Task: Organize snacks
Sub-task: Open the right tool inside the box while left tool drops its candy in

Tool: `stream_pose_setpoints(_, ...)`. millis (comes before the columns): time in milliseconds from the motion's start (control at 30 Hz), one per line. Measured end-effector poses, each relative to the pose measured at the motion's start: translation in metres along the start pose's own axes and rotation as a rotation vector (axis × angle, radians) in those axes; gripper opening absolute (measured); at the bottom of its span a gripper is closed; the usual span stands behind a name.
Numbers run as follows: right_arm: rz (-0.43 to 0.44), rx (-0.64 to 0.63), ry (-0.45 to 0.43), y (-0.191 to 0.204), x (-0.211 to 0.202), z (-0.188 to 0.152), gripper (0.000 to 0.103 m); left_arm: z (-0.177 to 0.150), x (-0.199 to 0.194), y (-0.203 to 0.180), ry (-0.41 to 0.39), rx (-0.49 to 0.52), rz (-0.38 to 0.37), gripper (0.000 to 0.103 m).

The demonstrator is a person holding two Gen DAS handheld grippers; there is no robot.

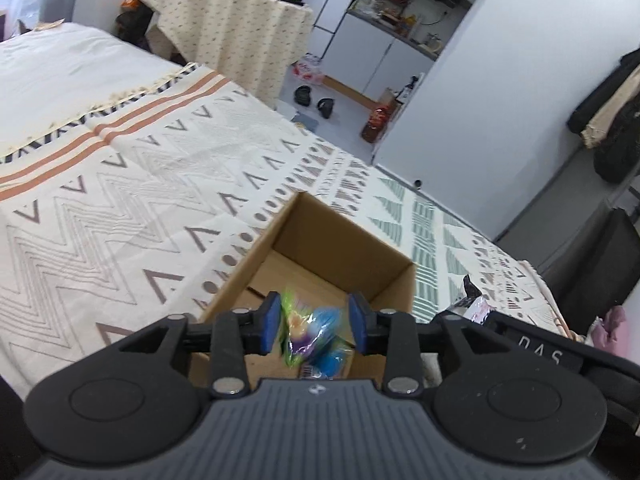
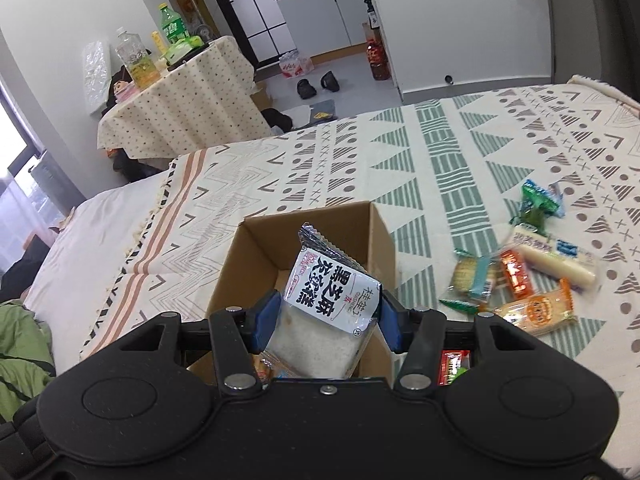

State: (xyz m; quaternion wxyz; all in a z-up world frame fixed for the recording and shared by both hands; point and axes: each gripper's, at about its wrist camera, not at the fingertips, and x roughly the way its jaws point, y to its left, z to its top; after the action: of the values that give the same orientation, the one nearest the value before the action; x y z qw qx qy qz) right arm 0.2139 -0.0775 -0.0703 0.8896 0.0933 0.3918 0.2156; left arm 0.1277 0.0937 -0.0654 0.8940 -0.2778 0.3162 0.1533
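Note:
An open cardboard box [image 1: 360, 248] stands on the patterned bedspread [image 1: 120, 208]. My left gripper [image 1: 314, 324] hangs over it with jaws apart. A blurred green and blue snack packet [image 1: 320, 334] lies between and below the blue pads, loose above the box floor. In the right wrist view the same box [image 2: 260, 248] is below my right gripper [image 2: 328, 326], which is shut on a black-and-white cake packet [image 2: 332, 292] held upright over the opening. Another orange snack [image 2: 262, 368] shows inside the box.
Several loose snacks lie on the bedspread to the right of the box: a green packet [image 2: 538, 200], a long white stick [image 2: 560, 258], orange packets [image 2: 536, 312]. A cloth-covered side table [image 2: 180, 100] with bottles stands beyond the bed. A green garment [image 2: 20, 352] lies at the left.

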Motion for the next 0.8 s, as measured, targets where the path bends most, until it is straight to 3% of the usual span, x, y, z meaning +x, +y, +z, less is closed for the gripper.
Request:
stream_pose_setpoints(167, 0.045, 0.044, 0.029, -0.002, 0.007, -0.001, 0.056, 0.003, 0.003, 0.011, 0.014, -0.042, 0.039, 0.050)
stream_pose_setpoints(267, 0.031, 0.046, 0.028, -0.007, 0.006, -0.002, 0.056, 0.004, 0.004, 0.016, 0.016, -0.066, 0.062, 0.053)
stream_pose_setpoints(367, 0.011, 0.055, 0.028, -0.017, 0.004, -0.004, 0.057, 0.004, 0.007, 0.018, 0.026, -0.069, 0.094, 0.063)
stream_pose_setpoints(567, -0.055, 0.058, 0.015, -0.043, -0.008, -0.011, 0.077, 0.001, 0.009, 0.016, 0.026, -0.055, 0.109, 0.077)
stream_pose_setpoints(800, -0.105, 0.082, -0.007, -0.075, -0.024, -0.020, 0.089, -0.005, 0.014, 0.005, 0.048, -0.005, 0.118, 0.087)
